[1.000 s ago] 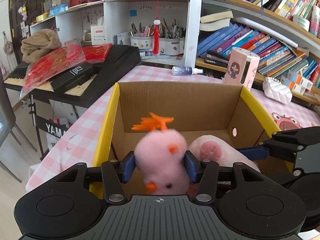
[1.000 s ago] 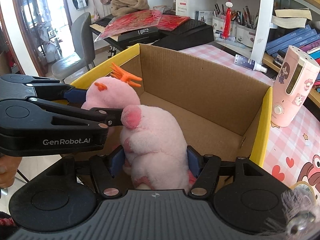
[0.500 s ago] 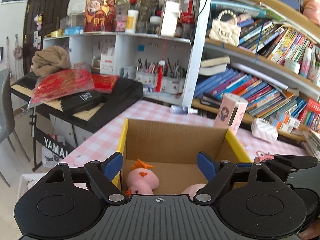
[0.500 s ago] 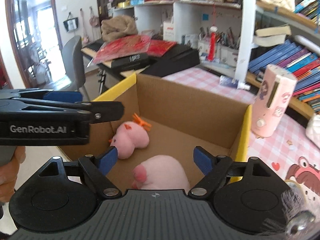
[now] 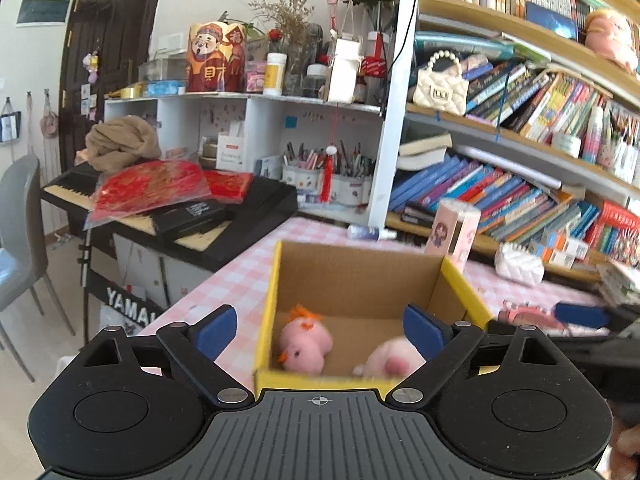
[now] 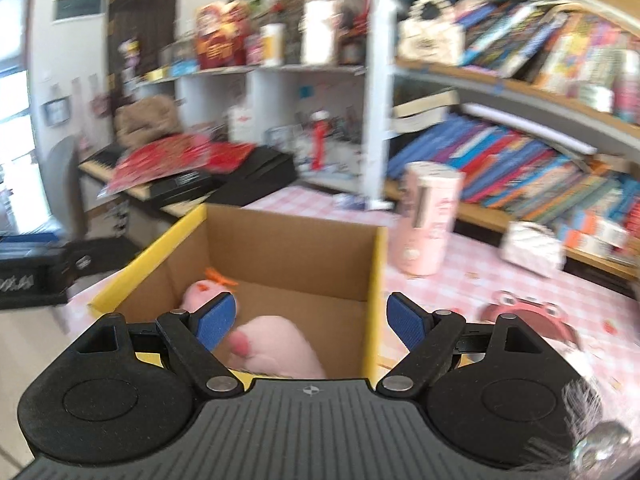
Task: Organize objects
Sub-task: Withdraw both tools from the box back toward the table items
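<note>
A cardboard box point(image 5: 360, 276) with yellow flaps stands on the pink checked table. Inside lie a pink chick plush with an orange crest point(image 5: 306, 338) on the left and a larger pink plush point(image 5: 394, 360) on the right. They show too in the right wrist view: box point(image 6: 296, 248), chick point(image 6: 202, 292), larger plush point(image 6: 276, 346). My left gripper point(image 5: 320, 330) is open and empty, above and short of the box. My right gripper point(image 6: 310, 320) is open and empty, over the box's near edge; its arm shows at the left wrist view's right edge.
A pink cylinder device point(image 5: 454, 232) and a small spray bottle point(image 5: 370, 233) stand behind the box. A white quilted pouch point(image 5: 518, 268) and a pink crab coaster point(image 6: 528, 314) lie to the right. A keyboard point(image 5: 180, 208) and grey chair point(image 5: 20, 240) are left; bookshelves are behind.
Both grippers opened and let the plush toys go into the box, then drew back and up. The right wrist view is now blurred from motion.
</note>
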Available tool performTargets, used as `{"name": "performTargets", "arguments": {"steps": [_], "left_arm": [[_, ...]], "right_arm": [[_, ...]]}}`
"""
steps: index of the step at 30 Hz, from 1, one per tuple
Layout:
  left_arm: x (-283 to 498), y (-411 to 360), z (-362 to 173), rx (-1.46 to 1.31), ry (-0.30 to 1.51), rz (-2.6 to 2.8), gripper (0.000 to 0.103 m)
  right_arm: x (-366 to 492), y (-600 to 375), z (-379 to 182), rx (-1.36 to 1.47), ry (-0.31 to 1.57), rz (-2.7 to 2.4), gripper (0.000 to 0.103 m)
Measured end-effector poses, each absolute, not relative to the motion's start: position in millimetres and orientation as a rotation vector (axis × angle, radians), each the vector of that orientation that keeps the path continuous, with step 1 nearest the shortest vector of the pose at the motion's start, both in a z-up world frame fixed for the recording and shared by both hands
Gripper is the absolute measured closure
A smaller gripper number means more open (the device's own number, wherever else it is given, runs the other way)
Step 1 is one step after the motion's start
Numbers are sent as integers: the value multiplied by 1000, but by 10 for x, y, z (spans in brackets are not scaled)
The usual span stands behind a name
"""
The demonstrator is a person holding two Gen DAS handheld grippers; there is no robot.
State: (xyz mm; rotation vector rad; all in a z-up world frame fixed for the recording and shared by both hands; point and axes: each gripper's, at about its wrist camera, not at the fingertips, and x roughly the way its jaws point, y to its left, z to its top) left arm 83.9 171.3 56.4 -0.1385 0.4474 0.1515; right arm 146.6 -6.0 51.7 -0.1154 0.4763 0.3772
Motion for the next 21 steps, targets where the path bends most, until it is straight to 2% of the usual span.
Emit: {"name": "performTargets", "arguments": {"steps": [13,21], "left_arm": [[111,1607,220,-110,608,179,10],[-247,1531,112,-78,643,170,10]], "right_arm": [[574,-228,199,-128,572,201,21],[190,-289,34,-113,649,134,21]]}}
